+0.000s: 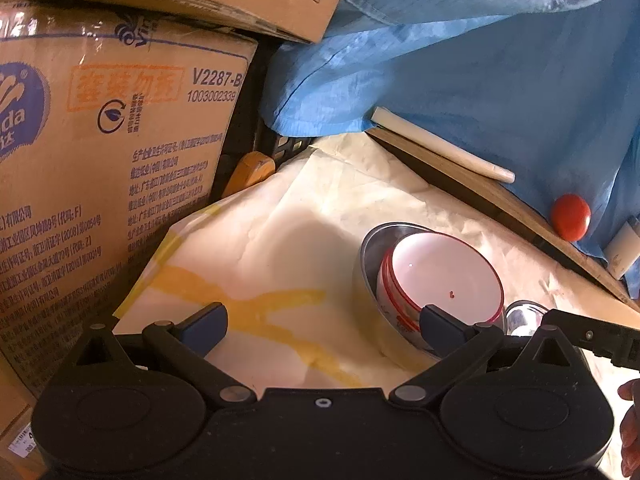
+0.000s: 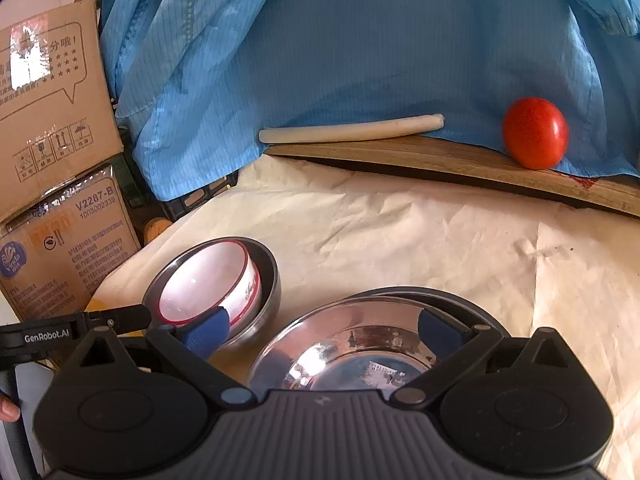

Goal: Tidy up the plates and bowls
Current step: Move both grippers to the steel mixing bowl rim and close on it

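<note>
While the red-rimmed white ceramic bowl (image 2: 208, 282) sits nested in a round steel bowl (image 2: 267, 276), both grippers stand released
Left gripper (image 1: 322, 322) and right gripper (image 2: 322, 330) hold nothing; a shiny steel basin (image 2: 352, 344) lies beside the bowls on cream paper (image 2: 400, 232)

Ahead of the tongs, a tomato (image 2: 535, 133) and white stick (image 2: 352, 129) lie on a board (image 2: 440, 160); boxes (image 1: 100, 152) stand left.

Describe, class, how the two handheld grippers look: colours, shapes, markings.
The left gripper has a smooth black body, round pivot housings, black linkage arms and blue pads. The right gripper looks similar, but its body is ribbed grey. White "GenRobot.AI" lettering marks the left gripper's side.
</note>
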